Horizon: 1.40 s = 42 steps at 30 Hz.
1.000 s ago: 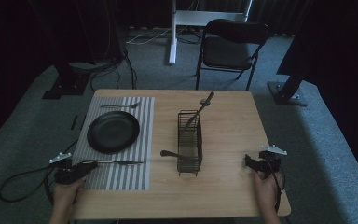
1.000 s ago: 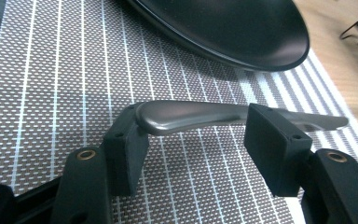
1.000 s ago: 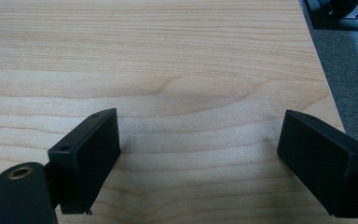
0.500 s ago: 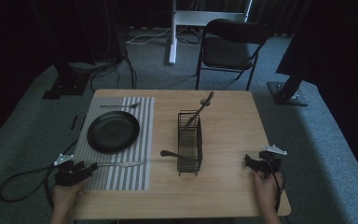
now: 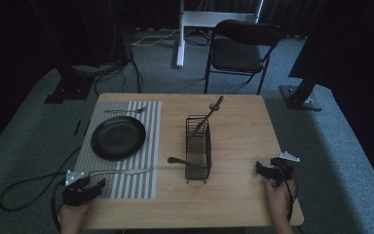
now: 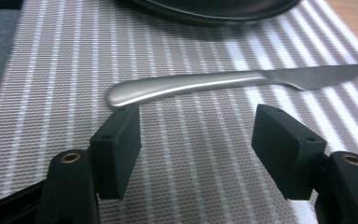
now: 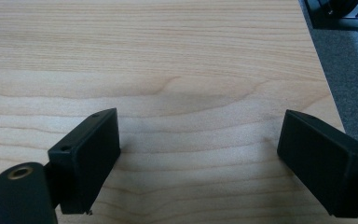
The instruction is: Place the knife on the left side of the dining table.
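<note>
The left gripper (image 6: 196, 154), whose jaws have just been opening, stands parted with nothing between them, just short of the silver metal table knife (image 6: 233, 81) lying on the grey striped placemat (image 6: 42, 79). The right gripper (image 7: 198, 161) rests wide apart over bare wooden worktop (image 7: 168, 56).

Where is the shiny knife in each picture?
High view: the knife lies on the striped placemat, below the black plate, just ahead of the left gripper.
Left gripper view: the knife lies crosswise just past the open jaws, its handle end by one jaw.
Right gripper view: bare wooden table, no knife.
Shared landmark: the striped placemat.
</note>
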Available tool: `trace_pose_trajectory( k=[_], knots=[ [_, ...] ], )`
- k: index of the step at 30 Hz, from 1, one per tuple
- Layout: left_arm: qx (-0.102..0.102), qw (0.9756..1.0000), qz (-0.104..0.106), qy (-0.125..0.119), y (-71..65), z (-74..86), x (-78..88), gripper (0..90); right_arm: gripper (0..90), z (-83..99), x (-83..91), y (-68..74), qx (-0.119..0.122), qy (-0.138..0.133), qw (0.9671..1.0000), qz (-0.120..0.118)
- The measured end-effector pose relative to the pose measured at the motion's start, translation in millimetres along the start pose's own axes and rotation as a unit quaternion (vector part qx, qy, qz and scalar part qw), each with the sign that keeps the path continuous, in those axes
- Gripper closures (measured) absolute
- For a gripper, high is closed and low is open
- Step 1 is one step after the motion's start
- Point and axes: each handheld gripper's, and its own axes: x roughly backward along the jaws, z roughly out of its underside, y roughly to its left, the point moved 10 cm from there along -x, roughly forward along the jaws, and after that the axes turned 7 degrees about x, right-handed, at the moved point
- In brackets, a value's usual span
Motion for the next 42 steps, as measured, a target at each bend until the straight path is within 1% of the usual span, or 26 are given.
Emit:
trace_pose_trajectory(
  k=[1,2,4,5,7,9,10,12,13,14,16,17,18,19,20,21,25,26,28,31,32,35,36,37,40,42],
  knots=[
    [-0.004,1.0,-0.005,-0.003,-2.1,0.4,0.6,29.8,12.0,0.0,0.0,0.0,0.0,0.0,1.0,0.0],
    [-0.005,1.0,-0.006,-0.006,-3.5,0.6,1.0,29.8,12.0,0.0,0.0,0.0,0.0,0.0,1.0,0.0],
    [-0.003,1.0,-0.001,-0.009,-7.9,1.4,1.8,29.8,12.0,0.0,0.0,0.0,0.0,0.0,1.0,0.0],
    [-0.004,0.9999,-0.002,-0.009,-8.7,1.8,1.7,29.3,12.0,0.0,0.0,0.0,0.0,0.0,1.0,0.0],
    [-0.001,1.0,0.002,-0.009,-12.3,4.1,1.1,26.7,12.0,0.0,0.0,0.0,0.0,0.0,1.0,0.0],
    [-0.003,1.0,0.003,-0.005,-14.7,6.3,0.0,20.3,12.0,0.0,0.0,-0.1,0.0,0.0,1.0,0.0],
    [-0.004,1.0,-0.002,-0.005,-14.9,7.2,-0.4,17.5,12.0,0.0,0.0,0.0,0.0,0.0,1.0,0.0],
    [-0.002,1.0,-0.002,-0.004,-16.2,8.6,-0.9,17.5,12.0,0.0,0.0,0.0,0.0,0.0,1.0,0.0],
    [-0.001,1.0,-0.003,-0.001,-16.1,9.5,-1.6,11.5,12.0,0.0,0.0,0.0,0.0,0.0,1.0,0.0],
    [-0.003,1.0,-0.005,-0.001,-16.0,10.2,-1.8,7.8,12.0,0.0,0.0,0.0,0.0,0.0,1.0,0.0],
    [-0.016,0.9993,-0.031,-0.008,-13.1,11.0,-2.2,6.6,12.0,0.0,0.0,0.0,0.0,0.0,1.0,0.0],
    [-0.016,0.9993,-0.031,-0.008,-13.1,11.0,-2.2,0.0,12.0,0.0,0.0,0.0,0.0,0.0,1.0,0.0],
    [-0.036,0.9967,-0.07,-0.022,-7.4,10.3,-1.2,0.0,12.0,0.0,0.0,0.0,0.0,0.0,1.0,0.0],
    [-0.038,0.9956,-0.08,-0.032,-5.8,8.9,-0.2,0.0,12.0,0.0,0.0,0.0,0.0,0.0,1.0,0.0],
    [-0.037,0.9953,-0.082,-0.036,-5.0,7.9,0.6,0.0,12.0,-0.1,0.0,0.0,0.0,0.0,1.0,0.0],
    [-0.035,0.9944,-0.087,-0.048,-3.0,5.5,1.6,0.0,12.0,0.0,0.0,0.0,0.0,0.0,1.0,0.0],
    [-0.024,0.9875,-0.131,-0.085,9.7,-2.2,6.8,0.0,12.0,0.0,0.0,0.0,0.0,0.0,1.0,0.0],
    [-0.021,0.9866,-0.134,-0.091,11.2,-3.4,7.5,0.0,12.0,0.0,0.0,0.0,0.0,0.0,1.0,0.0],
    [-0.021,0.9849,-0.145,-0.093,15.4,-4.2,8.1,0.0,12.0,0.0,0.0,-0.1,0.0,0.0,1.0,0.0],
    [-0.014,0.9855,-0.148,-0.082,19.0,-2.6,6.8,0.0,12.0,0.0,0.0,0.0,0.0,0.0,1.0,0.0],
    [-0.016,0.9849,-0.15,-0.085,19.4,-3.1,7.6,0.0,12.0,0.0,0.0,0.0,0.0,0.0,1.0,0.0],
    [-0.016,0.9844,-0.152,-0.088,19.4,-3.2,8.3,0.0,12.0,0.0,0.0,0.0,0.0,0.0,1.0,0.0],
    [-0.016,0.9845,-0.149,-0.09,19.2,-3.8,8.3,0.0,12.0,0.0,0.0,0.0,0.0,0.0,1.0,0.0],
    [-0.018,0.9848,-0.15,-0.086,19.5,-3.2,7.8,0.0,12.0,-0.1,0.0,-0.1,0.0,0.0,1.0,0.0],
    [-0.019,0.9849,-0.149,-0.085,19.4,-3.1,7.8,0.0,12.0,-0.1,0.0,0.0,0.0,0.0,1.0,0.0],
    [-0.021,0.9856,-0.146,-0.083,18.8,-2.9,7.3,0.0,12.0,0.0,0.0,-0.1,0.001,0.0,1.0,0.0]
  ],
)
